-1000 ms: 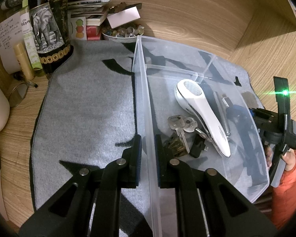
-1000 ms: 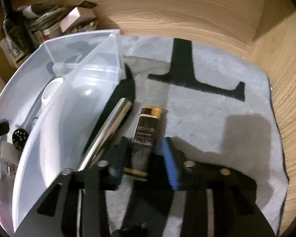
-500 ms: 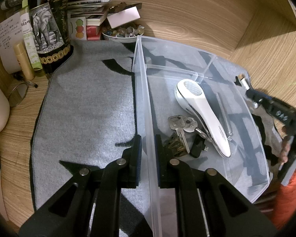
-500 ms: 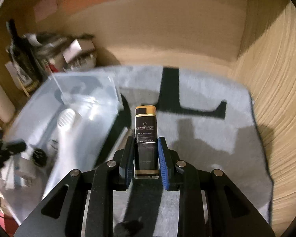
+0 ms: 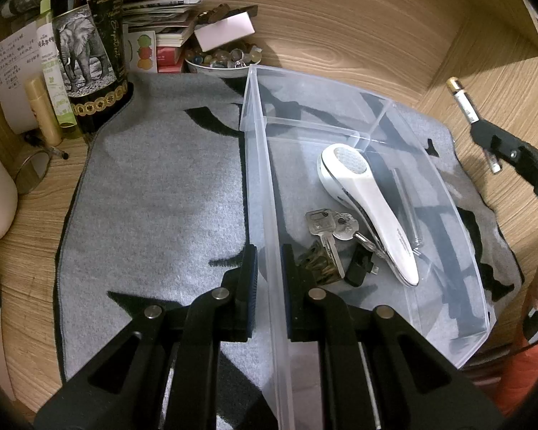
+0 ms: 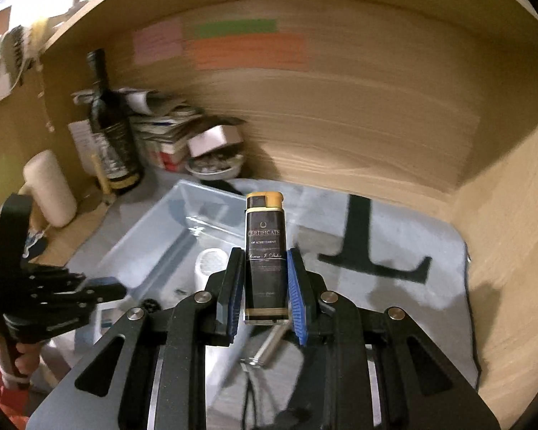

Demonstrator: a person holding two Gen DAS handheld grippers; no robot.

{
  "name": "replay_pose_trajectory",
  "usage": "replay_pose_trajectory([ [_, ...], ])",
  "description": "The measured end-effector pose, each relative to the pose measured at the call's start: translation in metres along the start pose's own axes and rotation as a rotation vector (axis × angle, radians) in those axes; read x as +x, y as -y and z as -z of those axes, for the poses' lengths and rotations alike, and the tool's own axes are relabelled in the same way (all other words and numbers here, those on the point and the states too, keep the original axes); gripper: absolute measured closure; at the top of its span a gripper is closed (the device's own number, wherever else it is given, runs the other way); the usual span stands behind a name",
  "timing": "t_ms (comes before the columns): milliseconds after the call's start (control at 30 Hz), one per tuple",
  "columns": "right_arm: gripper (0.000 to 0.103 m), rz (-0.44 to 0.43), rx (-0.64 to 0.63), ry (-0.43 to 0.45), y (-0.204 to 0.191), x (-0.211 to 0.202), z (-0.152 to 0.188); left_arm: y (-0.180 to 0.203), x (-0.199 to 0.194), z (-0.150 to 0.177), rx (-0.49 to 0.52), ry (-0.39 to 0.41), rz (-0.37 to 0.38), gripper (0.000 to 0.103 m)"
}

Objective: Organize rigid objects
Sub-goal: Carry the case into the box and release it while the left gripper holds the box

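A: Left gripper point(image 5: 268, 272) is clamped on the near wall of the clear plastic bin point(image 5: 448, 193), one pad outside, one inside. Looks like it's only there to pin the bin so it doesn't skid on the grey mat point(image 5: 154, 193).

B: And the right one?

A: Right gripper point(image 6: 265, 286) has its pads squeezed on a black lighter with a gold cap point(image 6: 264, 247), gripped by the lower body, cap end pointing away from the hand. It's up in the air, off the mat, to the right of the bin. My guess is it goes in the bin next.

B: What's already in there?

A: White handheld device point(image 5: 367, 211) lying diagonally, a bunch of keys point(image 5: 328, 229) touching its handle end, a small black part point(image 5: 358, 268) beside them. There's a clear divider near the far end; the section behind it looks empty.

B: Anything in the path?

A: The bin's right wall sits between lighter and contents, so the lighter has to clear the rim. The white device takes up most of the right side of the floor. A metal pen-like rod point(image 6: 269, 347) lies on the mat under the right gripper, not yet collected.

B: Clutter?

A: Wine bottle with elephant label point(image 5: 86, 46), bowl of beads point(image 5: 222, 61) and a paper stack in the back corner. Well clear of the drop.
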State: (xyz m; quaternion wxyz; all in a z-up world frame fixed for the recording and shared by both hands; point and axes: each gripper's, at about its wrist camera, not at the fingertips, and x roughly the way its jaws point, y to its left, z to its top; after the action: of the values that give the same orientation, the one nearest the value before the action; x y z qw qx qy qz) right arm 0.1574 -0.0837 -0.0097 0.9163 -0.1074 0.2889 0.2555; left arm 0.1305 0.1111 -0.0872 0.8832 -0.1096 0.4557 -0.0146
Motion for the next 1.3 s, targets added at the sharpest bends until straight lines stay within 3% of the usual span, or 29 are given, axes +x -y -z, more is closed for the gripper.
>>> replay_pose_trajectory([
  [433, 0.082, -0.095, -0.152, -0.139, -0.055, 0.038, 0.019, 0.000, 0.000, 0.000, 0.000, 0.000, 0.000, 0.091],
  [767, 0.081, -0.132, -0.214, -0.255, -0.071, 0.056, 0.030, 0.000, 0.000, 0.000, -0.001, 0.000, 0.001, 0.091],
  [1100, 0.081, -0.144, -0.207, -0.267, -0.071, 0.058, 0.031, 0.000, 0.000, 0.000, -0.002, 0.000, 0.001, 0.091],
  [1300, 0.068, -0.142, -0.191, -0.218, -0.070, 0.046, 0.027, 0.001, 0.001, -0.001, -0.003, -0.001, 0.002, 0.091],
])
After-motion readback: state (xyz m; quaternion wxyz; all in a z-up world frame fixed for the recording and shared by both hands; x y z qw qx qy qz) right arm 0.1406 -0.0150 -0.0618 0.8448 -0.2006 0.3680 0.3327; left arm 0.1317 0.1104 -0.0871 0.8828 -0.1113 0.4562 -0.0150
